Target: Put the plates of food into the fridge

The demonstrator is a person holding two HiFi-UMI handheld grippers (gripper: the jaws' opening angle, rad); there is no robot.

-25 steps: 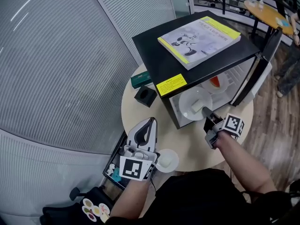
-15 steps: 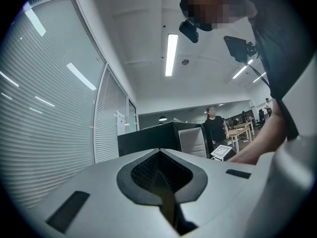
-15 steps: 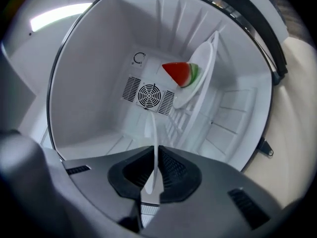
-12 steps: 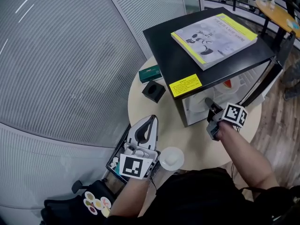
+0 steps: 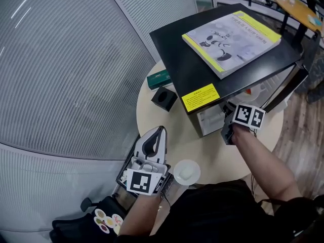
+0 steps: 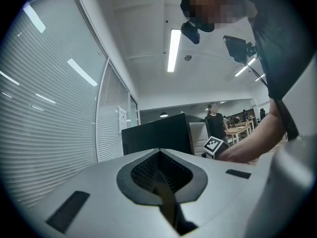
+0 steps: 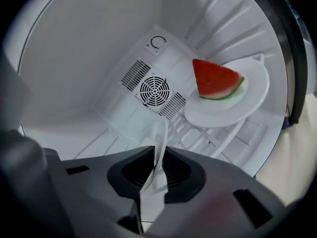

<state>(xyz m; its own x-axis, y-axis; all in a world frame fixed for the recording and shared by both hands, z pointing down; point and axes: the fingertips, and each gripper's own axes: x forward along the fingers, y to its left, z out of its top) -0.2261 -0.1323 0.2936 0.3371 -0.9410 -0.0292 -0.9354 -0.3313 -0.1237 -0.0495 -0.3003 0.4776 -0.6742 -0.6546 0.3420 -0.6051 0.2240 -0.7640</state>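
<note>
Two plates inside fridge (image 5: 177, 49). First plate (image 7: 247, 100), bearing watermelon slice (image 7: 215, 79), sits on wire shelf (image 7: 218, 138) at back right. Second plate (image 7: 157, 138), white, edge-on, rim pinched in right claw (image 7: 157, 152); jaws opening. Left claw (image 6: 159, 157) clenched, empty, at desk (image 5: 152, 110) near edge, beside small white dish (image 5: 186, 172).

Head view: fridge (image 5: 177, 49) interior hidden beneath its top; label (image 5: 201, 96) print too small. Plate (image 7: 158, 139) seen edge-on, upper face hidden.
</note>
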